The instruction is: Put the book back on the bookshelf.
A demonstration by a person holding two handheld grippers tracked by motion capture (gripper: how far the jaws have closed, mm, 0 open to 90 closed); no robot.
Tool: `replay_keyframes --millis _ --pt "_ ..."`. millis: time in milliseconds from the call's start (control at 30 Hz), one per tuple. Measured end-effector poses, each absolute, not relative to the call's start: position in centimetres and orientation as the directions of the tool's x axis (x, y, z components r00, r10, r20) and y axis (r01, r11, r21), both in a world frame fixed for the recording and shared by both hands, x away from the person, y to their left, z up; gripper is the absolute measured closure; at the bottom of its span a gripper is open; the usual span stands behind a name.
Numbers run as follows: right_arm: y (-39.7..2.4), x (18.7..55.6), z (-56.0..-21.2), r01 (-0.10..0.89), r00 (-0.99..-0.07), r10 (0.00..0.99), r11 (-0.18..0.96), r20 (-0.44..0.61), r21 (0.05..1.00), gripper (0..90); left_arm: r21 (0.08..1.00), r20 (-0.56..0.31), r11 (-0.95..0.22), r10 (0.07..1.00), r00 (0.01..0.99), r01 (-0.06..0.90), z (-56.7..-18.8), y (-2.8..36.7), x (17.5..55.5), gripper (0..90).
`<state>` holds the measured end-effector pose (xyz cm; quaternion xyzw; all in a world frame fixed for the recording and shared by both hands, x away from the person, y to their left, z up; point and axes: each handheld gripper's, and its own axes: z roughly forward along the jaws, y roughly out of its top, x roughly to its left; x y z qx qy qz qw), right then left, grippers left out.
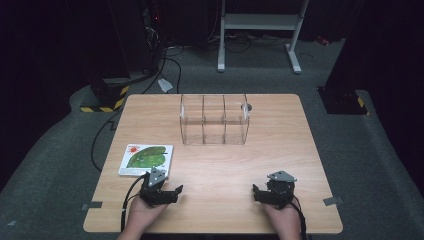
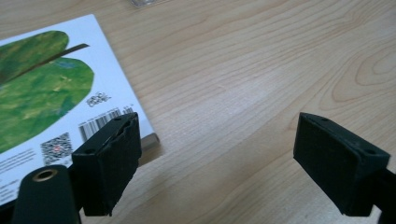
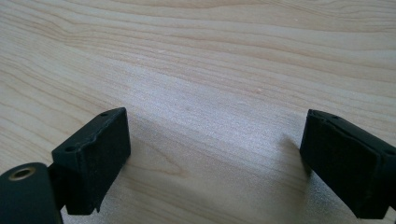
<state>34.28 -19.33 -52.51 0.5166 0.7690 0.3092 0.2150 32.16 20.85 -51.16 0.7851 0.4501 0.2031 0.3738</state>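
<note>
Dark room; grey carpet floor [image 1: 380,165]; white metal stand [image 1: 260,22] behind wooden table [image 1: 280,150]; hazard-striped block [image 1: 107,95] left.

One wooden table [image 1: 280,150]. On it lies one book [image 1: 146,160] with a green leaf cover, near the left edge, and one clear rack [image 1: 214,119] toward the far edge, split into three compartments. Two grippers sit near the front edge: left gripper [image 1: 167,194] and right gripper [image 1: 265,192], two jaws each, held by two hands.

book [image 2: 56,98] back cover: barcode, QR code, small logo and print lines present, all too blurred to read. No other legible text.
</note>
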Motion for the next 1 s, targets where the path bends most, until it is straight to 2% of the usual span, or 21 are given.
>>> replay_keyframes --millis 400,733,867,1000 --pt "-19.3 34.3 -52.5 0.661 -0.373 0.928 0.275 -0.012 0.698 8.4 0.765 0.057 -0.328 0.891 0.450 0.554 -49.1 24.0 34.1 16.2" --pt "-19.3 34.3 -52.5 0.662 -0.372 0.928 0.274 -0.012 0.698 8.4 0.783 0.009 -0.215 0.942 0.336 0.583 -50.1 28.6 36.0 16.6" --pt "-19.3 34.3 -52.5 0.662 -0.372 0.928 0.275 -0.012 0.698 8.4 0.806 -0.081 -0.093 0.961 0.265 0.584 -50.0 30.8 36.3 16.5" --pt "-19.3 34.3 -52.5 0.662 -0.372 0.928 0.275 -0.013 0.698 8.4 0.801 -0.074 -0.077 0.972 0.225 0.594 -50.2 32.2 36.8 16.5"
